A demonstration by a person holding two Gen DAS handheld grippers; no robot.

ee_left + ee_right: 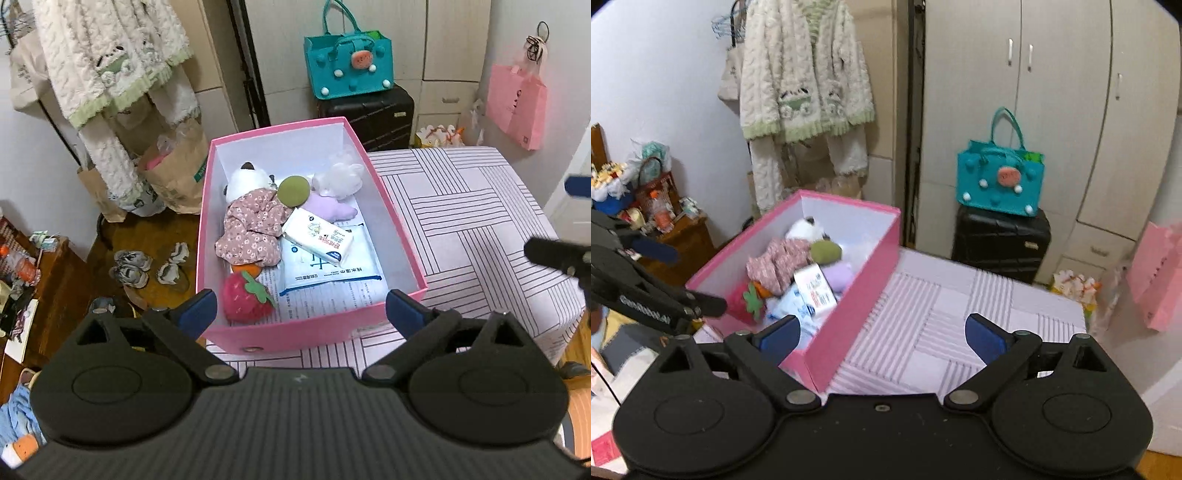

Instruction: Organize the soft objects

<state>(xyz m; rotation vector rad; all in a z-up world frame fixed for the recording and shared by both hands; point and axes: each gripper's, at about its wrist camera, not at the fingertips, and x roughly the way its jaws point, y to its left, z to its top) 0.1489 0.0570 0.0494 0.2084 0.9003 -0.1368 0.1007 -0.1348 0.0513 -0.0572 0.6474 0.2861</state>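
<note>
A pink box [400,240] [849,295] stands on the striped table. It holds a panda plush in a floral dress [249,218] [783,258], a strawberry plush [245,297] [746,302], a green round pad [293,190], a purple plush [332,208], a white fluffy toy [341,177] and tissue packs [319,240] [814,288]. My left gripper [301,310] is open and empty above the box's near end. My right gripper [882,334] is open and empty above the table, right of the box.
The striped tablecloth [472,221] [960,314] covers the table. A teal bag [349,66] sits on a black suitcase [369,114] behind it. A pink bag [517,107] hangs at right. Paper bags [173,177], shoes [147,266] and hanging clothes [110,66] are at left.
</note>
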